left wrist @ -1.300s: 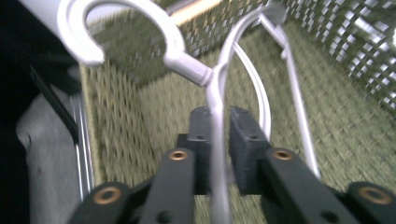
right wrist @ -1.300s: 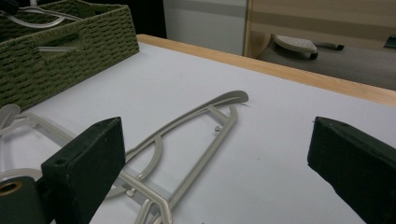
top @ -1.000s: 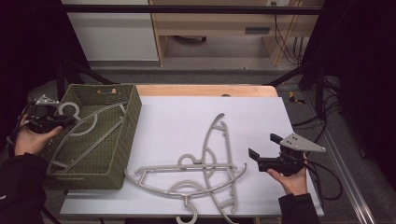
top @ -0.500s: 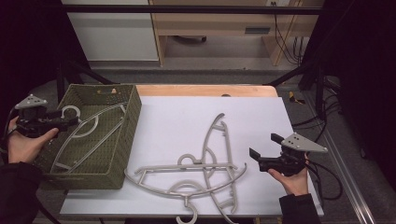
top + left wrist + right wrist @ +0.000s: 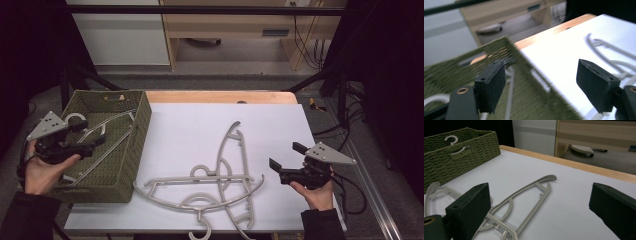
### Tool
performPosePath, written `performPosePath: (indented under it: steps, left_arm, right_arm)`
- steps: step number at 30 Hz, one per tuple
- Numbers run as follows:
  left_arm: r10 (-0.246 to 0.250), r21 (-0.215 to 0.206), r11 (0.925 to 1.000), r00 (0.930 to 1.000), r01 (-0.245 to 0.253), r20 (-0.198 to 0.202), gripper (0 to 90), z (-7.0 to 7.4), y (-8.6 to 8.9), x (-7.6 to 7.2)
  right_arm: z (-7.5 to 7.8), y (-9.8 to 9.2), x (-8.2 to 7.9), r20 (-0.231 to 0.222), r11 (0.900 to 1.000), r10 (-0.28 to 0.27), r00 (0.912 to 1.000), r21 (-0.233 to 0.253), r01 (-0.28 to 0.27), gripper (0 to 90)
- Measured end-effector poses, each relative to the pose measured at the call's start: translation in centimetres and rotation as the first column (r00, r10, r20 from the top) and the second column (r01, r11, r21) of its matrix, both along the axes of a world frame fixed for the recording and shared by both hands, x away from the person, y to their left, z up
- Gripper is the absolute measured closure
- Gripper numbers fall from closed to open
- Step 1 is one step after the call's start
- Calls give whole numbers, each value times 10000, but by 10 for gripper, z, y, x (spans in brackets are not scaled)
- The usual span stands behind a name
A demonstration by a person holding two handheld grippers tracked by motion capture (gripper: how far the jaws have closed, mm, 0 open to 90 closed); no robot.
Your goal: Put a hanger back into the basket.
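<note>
- Just ahead of the right hand-held gripper [image 5: 287,155], to its own left on the worktop [image 5: 190,120]: three grey hangers [image 5: 200,181], overlapped and interlocked, well apart from the basket [image 5: 132,150].
- Right hand-held gripper released, jaws spread wide, nothing between them.
- Left hand-held gripper [image 5: 90,134] likewise released and empty, hovering over the basket, with a hanger in the basket [image 5: 107,122] lying beneath it.
- Likely trouble: hooks and bars crossed in the pile, so lifting one hanger may well drag a neighbour along or tip it off the near edge of the worktop.
- Also a risk: thin, slippery bar, so a pinch off-centre could let it swing or twist out of the jaws.
- Possible snag at the basket: a long hanger catching on the woven rim, or on the one already inside.
- Seen from the right gripper view: the nearest hanger [image 5: 529,195] flat on the worktop between the jaws, and a white hook [image 5: 451,140] poking above the basket wall; from high up, less plain.
- Seen from the left gripper view: blurred weave and a pale bar directly below the jaws; from the high view, the whole tangle's layout.
</note>
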State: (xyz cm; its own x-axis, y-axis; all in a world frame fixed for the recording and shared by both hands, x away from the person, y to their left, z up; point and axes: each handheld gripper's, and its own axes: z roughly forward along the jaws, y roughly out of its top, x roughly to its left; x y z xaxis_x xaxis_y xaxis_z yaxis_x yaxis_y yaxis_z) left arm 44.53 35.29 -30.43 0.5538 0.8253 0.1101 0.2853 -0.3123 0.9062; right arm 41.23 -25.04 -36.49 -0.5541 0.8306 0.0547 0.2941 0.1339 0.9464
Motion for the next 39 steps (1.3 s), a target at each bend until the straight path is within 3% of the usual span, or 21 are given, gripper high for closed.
performPosePath:
  steps: [3, 6, 13, 19, 20, 22, 23, 24, 25, 29, 32, 39]
  left_arm:
    - [-334, 21, 9994, 9994, 334, 52, 239, -4, -15, -8]
    - [-784, 31, 9969, 9961, 783, 414, 243, -8, -31, -17]
    - [-1493, -644, 9866, 9886, 1501, 180, 246, -19, -61, -40]
    - [-2107, -995, 9726, 9775, 2103, 59, 228, -32, -79, -52]
    - [-2338, -948, 9681, 9723, 2321, -66, 226, -38, -85, -55]
    - [-2431, -908, 9662, 9699, 2411, -108, 223, -41, -88, -56]
    - [-2653, -859, 9611, 9638, 2624, -246, 202, -46, -93, -59]
    - [-2653, -859, 9611, 9638, 2624, -246, 192, -46, -93, -59]
    - [-2810, -800, 9573, 9591, 2777, -342, 183, -51, -98, -61]
    - [-2960, -766, 9532, 9543, 2925, -404, 158, -56, -104, -63]
    - [-3181, -784, 9462, 9468, 3139, -483, 136, -66, -110, -66]
    - [-3322, -586, 9427, 9405, 3286, -708, 120, -78, -117, -64]
  right_arm:
    - [0, 0, 0, 9, 10000, 41, 10000, -28, -41, 39]
    - [1, 1, -1, 24, 10000, 67, 10000, -23, -67, 39]
    - [0, 7, 0, -83, 9991, 351, 9994, -234, -353, 49]
    - [-1, 14, 1, -201, 9975, 598, 9980, -362, -605, 51]
    - [-2, 15, 0, -249, 9966, 693, 9973, -439, -703, 51]
    - [-2, 17, 0, -289, 9959, 752, 9967, -486, -766, 51]
    - [-3, 21, 0, -368, 9936, 909, 9952, -635, -931, 51]
    - [-3, 21, 0, -368, 9936, 909, 9952, -635, -931, 51]
    - [-4, 25, -1, -527, 9911, 1072, 9928, -736, -1110, 51]
    - [-7, 30, -1, -717, 9862, 1322, 9886, -909, -1385, 54]
    - [-9, 38, -2, -897, 9791, 1568, 9835, -1162, -1667, 56]
    - [-10, 48, -3, -1260, 9658, 1953, 9726, -1480, -2131, 55]
